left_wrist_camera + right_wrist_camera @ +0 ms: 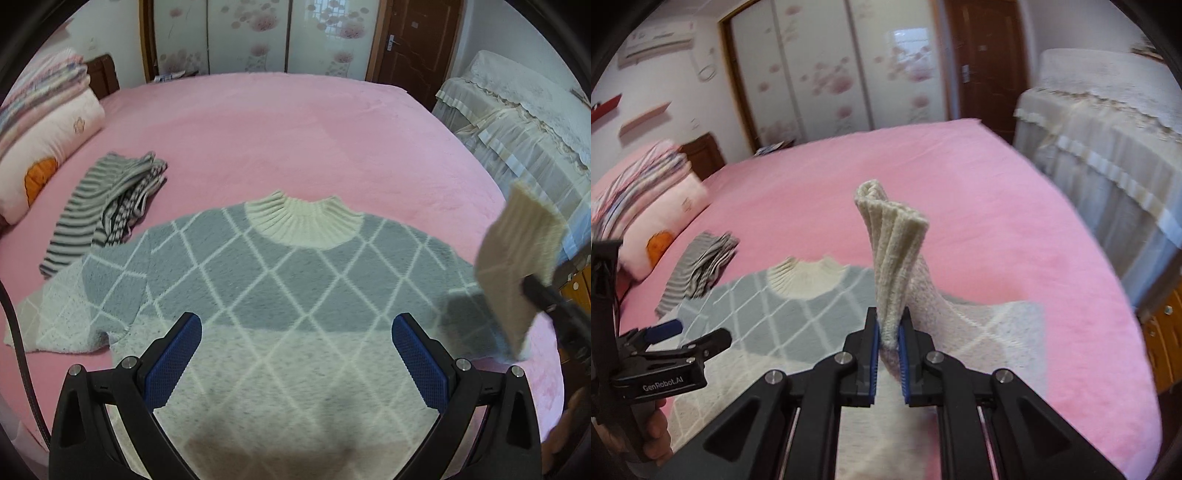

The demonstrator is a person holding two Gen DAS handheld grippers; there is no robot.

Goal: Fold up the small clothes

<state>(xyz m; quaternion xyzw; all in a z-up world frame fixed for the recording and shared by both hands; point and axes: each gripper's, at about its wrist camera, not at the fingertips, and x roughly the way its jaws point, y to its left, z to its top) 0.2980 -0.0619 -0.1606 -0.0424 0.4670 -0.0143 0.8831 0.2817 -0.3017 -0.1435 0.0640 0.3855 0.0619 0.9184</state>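
A grey and white diamond-pattern sweater (pixel 280 295) with a cream ribbed collar lies flat on the pink bed, collar away from me. My left gripper (pixel 295 332) is open and empty, hovering over the sweater's middle; it also shows in the right wrist view (pixel 698 332). My right gripper (pixel 889 328) is shut on the cream ribbed cuff (pixel 894 251) of the sweater's right sleeve and holds it lifted above the bed. In the left wrist view that cuff (pixel 517 258) hangs raised at the right.
A pile of folded striped clothes (pixel 107 206) lies on the bed (pixel 295 129) to the left of the sweater. Pillows and a folded quilt (pixel 44 140) sit at the far left. A lace-covered piece of furniture (pixel 524 122) stands right of the bed.
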